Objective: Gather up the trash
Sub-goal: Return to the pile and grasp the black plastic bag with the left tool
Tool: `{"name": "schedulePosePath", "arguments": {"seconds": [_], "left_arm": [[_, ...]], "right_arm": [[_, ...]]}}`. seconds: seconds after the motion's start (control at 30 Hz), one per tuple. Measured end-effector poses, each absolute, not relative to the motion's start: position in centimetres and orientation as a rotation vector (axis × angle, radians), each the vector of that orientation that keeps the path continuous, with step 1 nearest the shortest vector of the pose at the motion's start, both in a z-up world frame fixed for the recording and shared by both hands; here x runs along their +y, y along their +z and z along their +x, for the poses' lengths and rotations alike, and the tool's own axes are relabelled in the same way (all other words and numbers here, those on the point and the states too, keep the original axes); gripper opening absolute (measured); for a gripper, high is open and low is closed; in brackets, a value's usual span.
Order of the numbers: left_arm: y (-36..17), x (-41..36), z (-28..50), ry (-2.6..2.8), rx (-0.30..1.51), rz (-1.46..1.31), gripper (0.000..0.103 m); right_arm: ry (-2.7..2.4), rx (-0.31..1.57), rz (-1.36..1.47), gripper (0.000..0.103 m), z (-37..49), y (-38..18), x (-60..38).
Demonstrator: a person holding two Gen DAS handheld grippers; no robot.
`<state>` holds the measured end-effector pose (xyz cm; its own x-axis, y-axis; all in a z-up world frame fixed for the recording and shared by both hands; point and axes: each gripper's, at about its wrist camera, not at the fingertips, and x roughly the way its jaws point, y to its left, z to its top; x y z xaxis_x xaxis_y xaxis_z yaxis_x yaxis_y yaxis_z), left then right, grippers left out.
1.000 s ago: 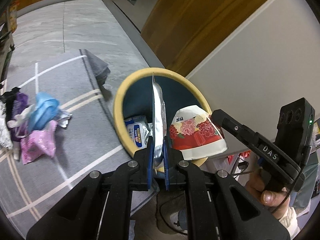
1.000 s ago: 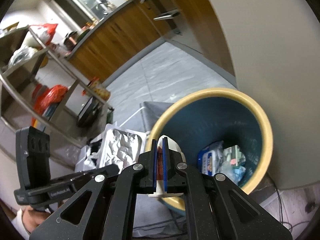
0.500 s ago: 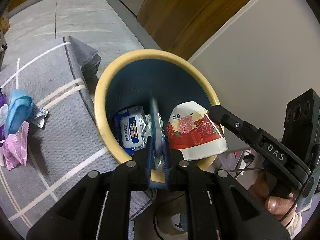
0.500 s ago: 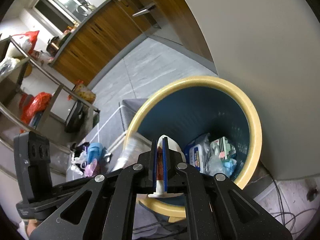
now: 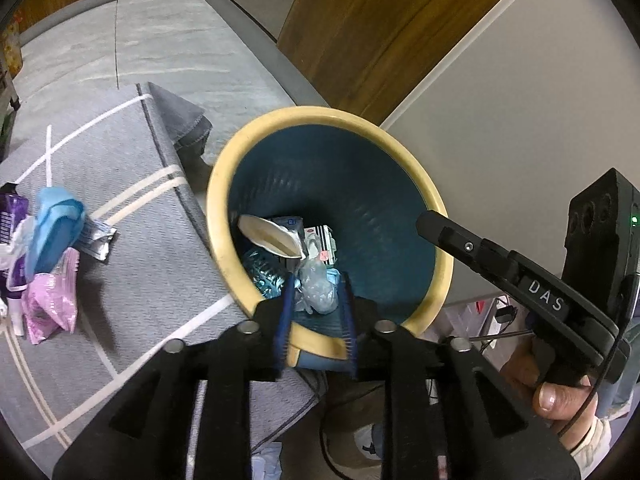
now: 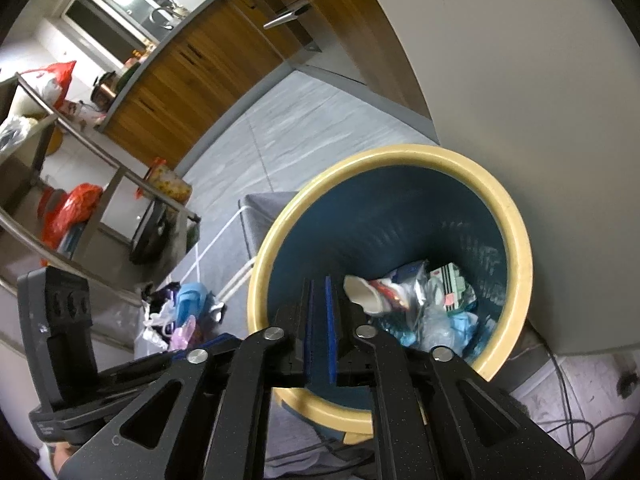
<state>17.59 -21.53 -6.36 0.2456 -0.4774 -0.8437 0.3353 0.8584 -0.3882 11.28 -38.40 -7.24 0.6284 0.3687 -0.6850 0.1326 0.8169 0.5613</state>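
A round bin (image 5: 224, 200) with a yellow rim and a blue inside stands on the floor by the wall. My left gripper (image 5: 317, 284) hangs over its near rim, its jaws opening, with nothing between them. My right gripper (image 6: 319, 280) is over the bin (image 6: 516, 240) as well; its jaws are opening to a narrow gap that holds nothing. The floral paper cup (image 5: 272, 236) (image 6: 364, 294) lies on its side among several wrappers at the bottom. The right gripper's finger (image 5: 480, 248) reaches over the bin's right rim.
A pile of loose trash, with a blue piece (image 5: 54, 232) and a pink wrapper (image 5: 50, 308), lies on the grey rug (image 5: 132, 264) left of the bin. Cables (image 6: 568, 420) trail on the floor by the wall. A metal rack (image 6: 120, 176) with red bags stands farther off.
Both grippers have let go: the silver wrapper left the left jaws, the floral cup left the right jaws, and the cup now lies in the bin. The left gripper sank slightly toward the bin.
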Motion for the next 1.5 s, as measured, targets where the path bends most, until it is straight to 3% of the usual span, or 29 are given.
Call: {"name": "schedulePosePath", "arguments": {"seconds": [0.23,0.6,1.03,1.5], "left_arm": [[-4.8,-19.7,17.1,-0.527,1.154,-0.117,0.053],[-2.4,-14.0,16.5,-0.426,1.101,-0.131,0.080],[-0.4,-2.3,16.5,-0.240,1.105,-0.229,0.084],[-3.5,7.6,19.0,-0.095,1.179,-0.387,0.091]], "right_arm": [[0.190,0.899,0.601,0.025,11.4,-6.7,-36.9],[0.270,0.904,0.509,0.049,11.8,-4.5,-33.2],[0.413,0.941,0.349,0.069,13.5,-0.1,-26.1],[0.532,1.052,0.271,0.075,17.3,-0.9,-18.7]]}}
